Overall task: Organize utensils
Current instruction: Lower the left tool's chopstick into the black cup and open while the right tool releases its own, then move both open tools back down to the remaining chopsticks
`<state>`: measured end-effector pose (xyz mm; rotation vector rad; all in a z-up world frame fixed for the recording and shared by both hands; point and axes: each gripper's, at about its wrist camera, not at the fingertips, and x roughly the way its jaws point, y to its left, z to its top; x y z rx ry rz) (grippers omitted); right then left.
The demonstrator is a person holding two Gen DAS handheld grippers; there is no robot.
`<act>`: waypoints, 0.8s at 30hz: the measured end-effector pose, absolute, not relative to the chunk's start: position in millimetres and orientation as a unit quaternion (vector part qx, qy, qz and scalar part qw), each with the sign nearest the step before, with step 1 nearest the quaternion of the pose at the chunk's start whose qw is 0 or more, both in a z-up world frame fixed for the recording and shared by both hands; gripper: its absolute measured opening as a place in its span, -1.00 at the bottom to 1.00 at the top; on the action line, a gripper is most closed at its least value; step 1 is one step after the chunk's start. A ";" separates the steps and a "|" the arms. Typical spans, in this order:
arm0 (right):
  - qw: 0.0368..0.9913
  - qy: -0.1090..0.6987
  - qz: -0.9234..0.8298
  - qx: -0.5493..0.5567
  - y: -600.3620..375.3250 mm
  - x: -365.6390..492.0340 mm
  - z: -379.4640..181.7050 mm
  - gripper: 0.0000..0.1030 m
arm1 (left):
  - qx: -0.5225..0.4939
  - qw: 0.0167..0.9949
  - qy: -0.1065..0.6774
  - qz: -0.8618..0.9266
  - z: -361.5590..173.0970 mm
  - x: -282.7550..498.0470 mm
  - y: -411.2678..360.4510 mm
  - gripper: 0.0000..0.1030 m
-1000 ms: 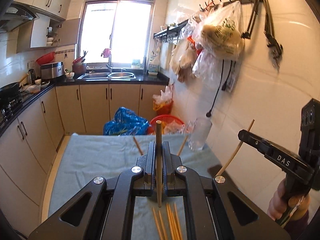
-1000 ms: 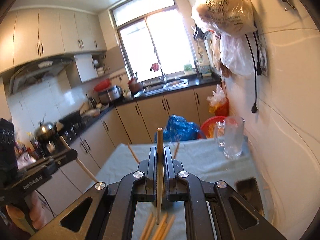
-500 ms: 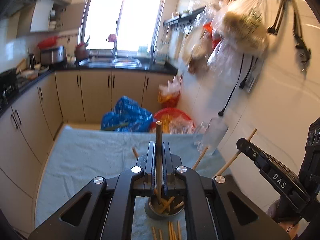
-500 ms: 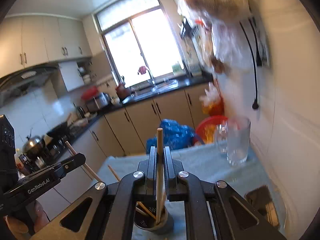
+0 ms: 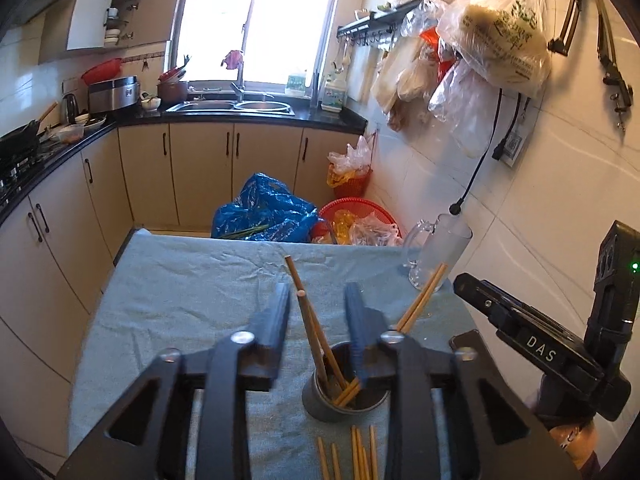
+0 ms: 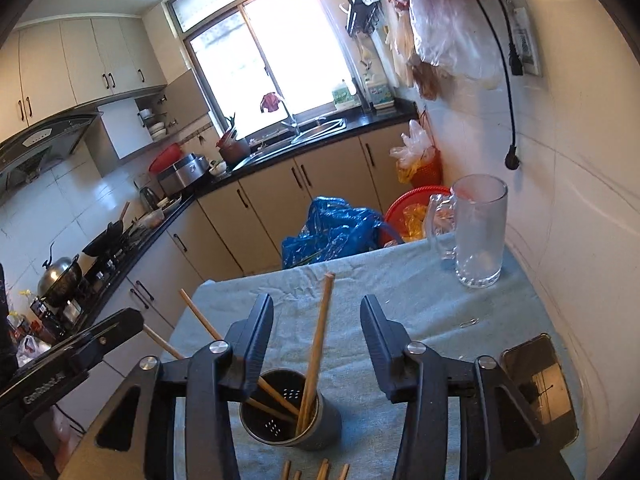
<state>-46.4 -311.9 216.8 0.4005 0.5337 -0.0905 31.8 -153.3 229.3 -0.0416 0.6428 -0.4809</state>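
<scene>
Above the metal chopstick holder point(image 6: 291, 414), both the left gripper point(image 5: 316, 306) and right gripper point(image 6: 316, 320) hang with jaws spread, empty; chopsticks point(image 6: 316, 354) lean inside it. Gripper bodies read "DAS" and "GenRobot.AI".

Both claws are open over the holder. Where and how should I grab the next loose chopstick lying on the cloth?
Take a loose chopstick near its middle, coming straight down from above, jaws across its width. The loose ones lie flat and almost parallel on the blue cloth, just on the near side of the metal holder. They lie close together, so an outer stick is probably easiest to single out.
</scene>
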 end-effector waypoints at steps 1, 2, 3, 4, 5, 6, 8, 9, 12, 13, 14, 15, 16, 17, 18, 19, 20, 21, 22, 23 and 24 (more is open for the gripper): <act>0.944 0.261 -0.043 0.196 -312.6 -49.6 218.2 -0.04 | -0.023 0.921 0.311 -0.232 231.1 27.9 -148.6 -0.41; 0.945 0.259 -0.042 0.196 -312.6 -52.6 220.2 -0.04 | -0.025 0.922 0.310 -0.232 233.1 24.7 -145.1 -0.41; 0.945 0.258 -0.043 0.195 -312.1 -55.4 222.3 -0.02 | -0.027 0.922 0.309 -0.231 235.0 20.5 -140.4 -0.41; 0.946 0.257 -0.044 0.193 -311.4 -60.1 224.9 0.00 | -0.031 0.923 0.307 -0.229 237.5 14.8 -134.1 -0.39; 0.947 0.256 -0.044 0.190 -310.4 -65.4 227.5 0.01 | -0.034 0.924 0.305 -0.228 239.4 10.8 -129.6 -0.38; 0.947 0.256 -0.045 0.186 -309.7 -70.3 229.2 0.04 | -0.037 0.925 0.303 -0.226 241.6 5.9 -124.0 -0.34; 0.949 0.258 -0.046 0.178 -307.4 -82.0 232.8 0.10 | -0.044 0.927 0.298 -0.223 246.0 -6.9 -110.8 -0.30; 0.949 0.260 -0.047 0.173 -307.1 -89.5 233.8 0.13 | -0.047 0.928 0.296 -0.223 247.4 -12.0 -105.4 -0.28; 0.948 0.274 -0.050 0.156 -305.7 -110.2 233.2 0.20 | -0.052 0.930 0.289 -0.220 250.6 -33.0 -86.9 -0.20; 0.947 0.280 -0.052 0.150 -306.0 -117.7 232.1 0.21 | -0.051 0.932 0.286 -0.216 249.8 -42.2 -79.4 -0.16; 0.946 0.284 -0.054 0.145 -306.3 -123.6 230.8 0.22 | -0.050 0.933 0.285 -0.214 248.5 -48.2 -75.2 -0.14; 0.945 0.290 -0.058 0.140 -307.2 -130.4 229.1 0.24 | -0.049 0.934 0.285 -0.211 245.6 -56.6 -68.7 -0.12; 0.943 0.298 -0.063 0.134 -309.3 -140.7 225.7 0.26 | -0.048 0.934 0.286 -0.209 242.5 -61.9 -64.9 -0.11; 0.941 0.303 -0.067 0.132 -310.6 -146.4 223.5 0.27 | -0.046 0.934 0.289 -0.207 237.5 -68.3 -60.4 -0.10; 0.939 0.311 -0.072 0.129 -312.6 -154.2 220.0 0.29 | -0.044 0.933 0.292 -0.205 233.8 -71.4 -58.6 -0.08; 0.935 0.323 -0.080 0.124 -315.0 -163.8 214.8 0.31 | -0.043 0.931 0.300 -0.204 224.6 -76.9 -55.2 -0.06; 0.931 0.333 -0.086 0.119 -316.3 -170.2 210.6 0.31 | -0.042 0.929 0.306 -0.203 218.5 -79.9 -53.1 -0.06; 0.928 0.343 -0.092 0.114 -316.8 -176.1 206.1 0.32 | -0.041 0.926 0.315 -0.203 209.9 -82.7 -51.2 -0.06; 0.924 0.355 -0.096 0.108 -318.0 -182.9 200.7 0.32 | -0.040 0.923 0.327 -0.202 198.5 -85.1 -50.3 -0.06; 0.920 0.366 -0.099 0.101 -318.5 -189.0 195.8 0.32 | -0.037 0.917 0.341 -0.201 185.5 -86.6 -50.5 -0.06; 0.915 0.381 -0.103 0.088 -317.9 -197.1 189.1 0.33 | -0.035 0.913 0.353 -0.200 175.7 -87.0 -51.3 -0.06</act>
